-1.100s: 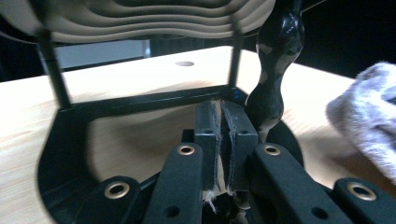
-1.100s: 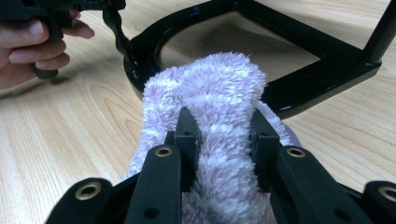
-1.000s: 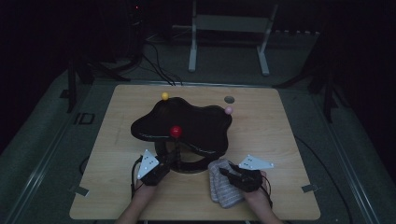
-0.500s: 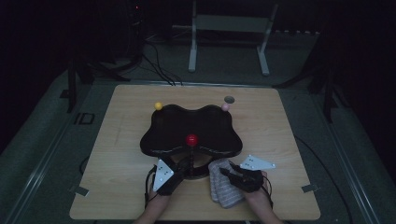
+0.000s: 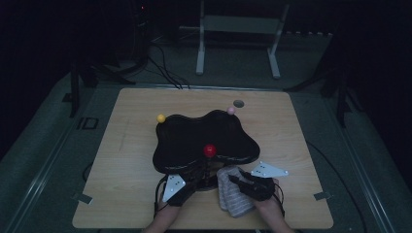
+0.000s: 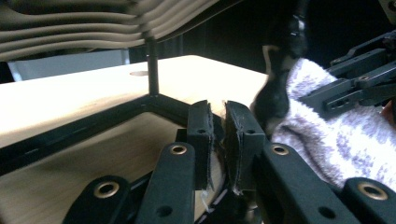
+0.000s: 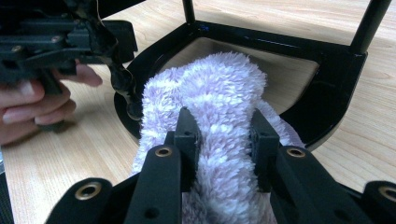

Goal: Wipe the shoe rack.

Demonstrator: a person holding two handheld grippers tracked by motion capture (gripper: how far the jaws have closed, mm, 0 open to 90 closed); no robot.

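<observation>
A black wavy-edged stand [image 5: 194, 141] sits mid-table, with a red ball [image 5: 209, 150], a yellow ball [image 5: 161, 118] and a pink ball [image 5: 231, 110] on its rim. My left gripper [image 5: 189, 179] is at the foot of the stand; in the left gripper view its jaws [image 6: 218, 126] are shut to a thin slit beside the black base frame [image 6: 93, 126], with nothing clearly pinched. My right gripper [image 7: 223, 130] is shut on a fluffy pale striped cloth [image 7: 215, 84], which lies against the base at the front right [image 5: 233, 199].
The wooden table [image 5: 131, 160] has bare room left and right of the stand. A small grey disc [image 5: 238, 103] lies near the far edge. Thin black posts [image 6: 152, 65] carry the ribbed top above the base. A hand [image 7: 32, 112] holds the left gripper.
The stand has turned and shifted to the right: the red ball came round to the front, the yellow ball went left. My left gripper moved right along the front. The right gripper and cloth stayed put.
</observation>
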